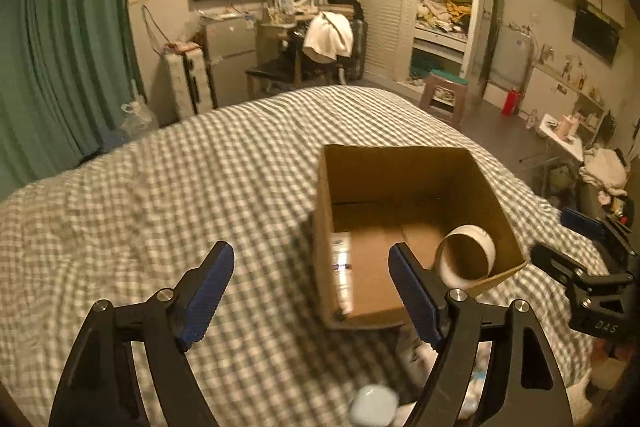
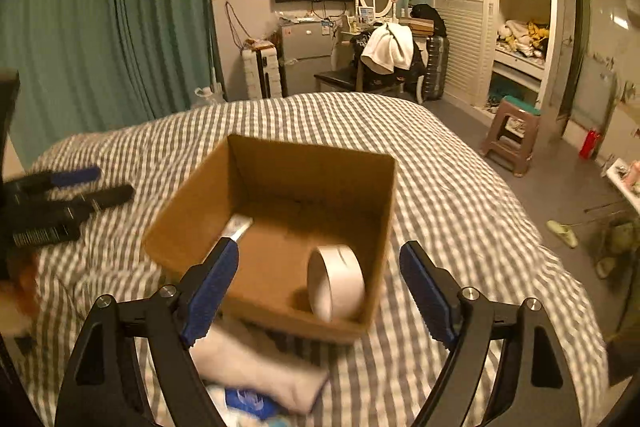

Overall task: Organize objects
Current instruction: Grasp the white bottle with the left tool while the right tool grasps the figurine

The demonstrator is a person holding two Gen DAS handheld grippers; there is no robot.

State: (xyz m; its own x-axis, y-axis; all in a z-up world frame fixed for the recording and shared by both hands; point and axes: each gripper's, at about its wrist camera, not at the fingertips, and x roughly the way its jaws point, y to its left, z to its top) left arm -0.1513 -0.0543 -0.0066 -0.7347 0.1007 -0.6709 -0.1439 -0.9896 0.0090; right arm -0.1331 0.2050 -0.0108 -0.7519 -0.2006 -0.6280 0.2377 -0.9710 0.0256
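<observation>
An open cardboard box [image 1: 404, 195] stands on the checked bed; it also shows in the right wrist view [image 2: 304, 179]. A white tape roll [image 1: 466, 253] stands on edge inside it, at its near right corner [image 2: 336, 281]. My left gripper [image 1: 312, 291] is open and empty, above the bed at the box's near left side. My right gripper [image 2: 320, 291] is open and empty, over the box's near edge. A small pale blue object [image 1: 374, 407] lies below the left gripper. A white cloth [image 2: 256, 359] and a blue-labelled packet [image 2: 248, 401] lie on the bed below the right gripper.
The checked bed cover [image 1: 160, 187] spreads wide to the left and beyond the box. The right gripper shows at the right edge of the left wrist view [image 1: 580, 267]; the left one at the left edge of the right wrist view [image 2: 52, 203]. A stool [image 2: 510, 135] stands on the floor.
</observation>
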